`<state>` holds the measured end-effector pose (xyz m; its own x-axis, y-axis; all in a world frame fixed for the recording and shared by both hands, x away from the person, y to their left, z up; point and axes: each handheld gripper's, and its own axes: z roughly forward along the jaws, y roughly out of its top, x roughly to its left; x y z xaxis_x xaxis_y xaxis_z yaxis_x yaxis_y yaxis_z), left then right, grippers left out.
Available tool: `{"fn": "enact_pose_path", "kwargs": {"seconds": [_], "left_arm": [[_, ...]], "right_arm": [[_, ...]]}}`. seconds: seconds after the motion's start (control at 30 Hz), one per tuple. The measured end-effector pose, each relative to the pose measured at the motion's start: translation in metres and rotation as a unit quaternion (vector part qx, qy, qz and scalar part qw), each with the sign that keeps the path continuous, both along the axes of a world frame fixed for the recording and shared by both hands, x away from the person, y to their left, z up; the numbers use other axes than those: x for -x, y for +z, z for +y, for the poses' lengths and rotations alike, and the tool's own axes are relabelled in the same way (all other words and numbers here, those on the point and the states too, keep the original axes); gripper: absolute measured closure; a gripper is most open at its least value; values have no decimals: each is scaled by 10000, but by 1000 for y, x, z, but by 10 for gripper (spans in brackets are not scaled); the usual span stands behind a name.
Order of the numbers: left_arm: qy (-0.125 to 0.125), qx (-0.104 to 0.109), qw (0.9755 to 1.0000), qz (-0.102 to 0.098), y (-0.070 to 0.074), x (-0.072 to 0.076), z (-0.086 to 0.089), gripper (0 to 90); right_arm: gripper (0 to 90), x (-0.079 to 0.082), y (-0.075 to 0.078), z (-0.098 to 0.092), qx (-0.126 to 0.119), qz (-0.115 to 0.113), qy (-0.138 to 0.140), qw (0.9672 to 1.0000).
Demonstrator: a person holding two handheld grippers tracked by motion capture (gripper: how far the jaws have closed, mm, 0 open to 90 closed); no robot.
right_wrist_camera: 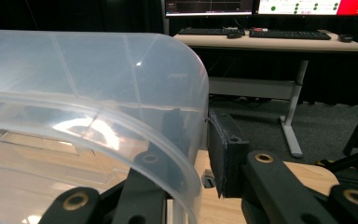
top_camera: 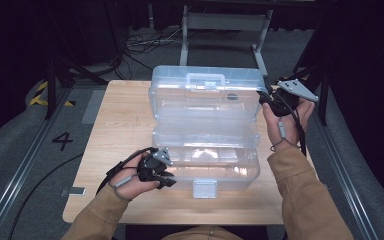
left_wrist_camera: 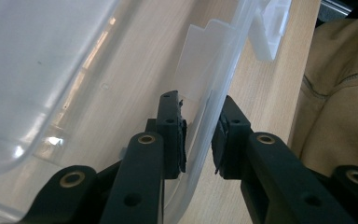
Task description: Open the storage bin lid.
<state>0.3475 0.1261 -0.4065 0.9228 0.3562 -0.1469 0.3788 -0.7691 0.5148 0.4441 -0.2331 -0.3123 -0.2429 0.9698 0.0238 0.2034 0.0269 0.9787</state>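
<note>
A clear plastic toolbox (top_camera: 205, 170) stands open on the wooden table (top_camera: 120, 125), its lid (top_camera: 207, 95) tilted up at the back. My left gripper (top_camera: 170, 180) is at the box's front left corner. In the left gripper view it (left_wrist_camera: 199, 140) straddles the front wall (left_wrist_camera: 223, 60), one pad inside and one outside, both against the plastic. My right gripper (top_camera: 265, 97) is at the lid's right end. In the right gripper view it (right_wrist_camera: 196, 140) is closed on the lid's rounded side wall (right_wrist_camera: 121, 74), with one jaw seen through the plastic.
A white latch (top_camera: 204, 189) hangs at the box's front middle and a handle (top_camera: 206, 80) sits on the lid. An inner tray (top_camera: 205, 135) lies across the box. A desk with keyboards (right_wrist_camera: 270, 35) stands beyond the table. Rails run along both table sides.
</note>
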Motion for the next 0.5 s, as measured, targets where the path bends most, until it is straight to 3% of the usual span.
{"fn": "enact_pose_path", "kwargs": {"seconds": [0.1, 0.2, 0.5], "left_arm": [[59, 135, 9998, 111, -5, -2, 3, 748], [46, 30, 10000, 29, -6, 0, 3, 753], [13, 49, 10000, -56, -6, 1, 4, 754]], "right_arm": [[767, -1, 1, 2, 23, -35, -32, 10000], [779, -3, 2, 3, 80, -21, -74, 9999], [816, -12, 1, 3, 232, 179, -155, 9995]]}}
